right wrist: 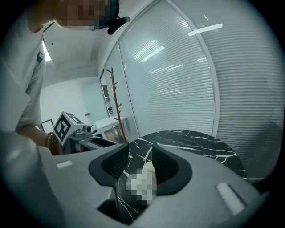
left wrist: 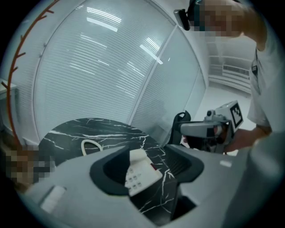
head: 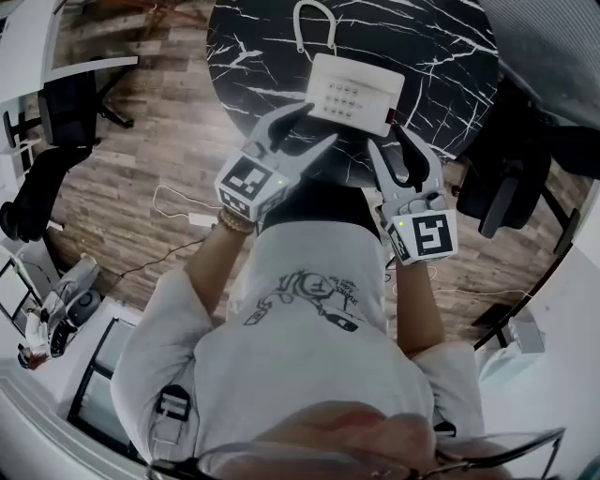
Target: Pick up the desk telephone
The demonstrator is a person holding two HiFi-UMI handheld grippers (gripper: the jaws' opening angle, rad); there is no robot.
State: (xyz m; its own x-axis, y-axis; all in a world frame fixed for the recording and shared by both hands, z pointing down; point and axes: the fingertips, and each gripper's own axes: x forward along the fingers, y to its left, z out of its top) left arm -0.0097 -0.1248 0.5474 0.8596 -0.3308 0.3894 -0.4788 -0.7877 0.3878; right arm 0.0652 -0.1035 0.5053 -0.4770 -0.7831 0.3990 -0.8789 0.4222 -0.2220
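A white desk telephone (head: pixel 354 91) with a keypad lies near the close edge of a round black marble table (head: pixel 441 56). A looped white cord (head: pixel 314 23) lies behind it. My left gripper (head: pixel 321 123) hangs open just off the phone's near left corner. My right gripper (head: pixel 385 134) hangs open off its near right corner. Neither touches the phone. In the left gripper view the telephone (left wrist: pixel 140 171) shows ahead, framed by the spread jaws of the left gripper (left wrist: pixel 144 167). In the right gripper view it is a mosaic patch beyond the right gripper (right wrist: pixel 140 167).
A black office chair (head: pixel 506 187) stands at the table's right and another chair (head: pixel 70 103) at the far left. White cables (head: pixel 187 211) trail over the wooden floor. A coat rack (right wrist: pixel 116 102) and glass walls with blinds stand behind the table.
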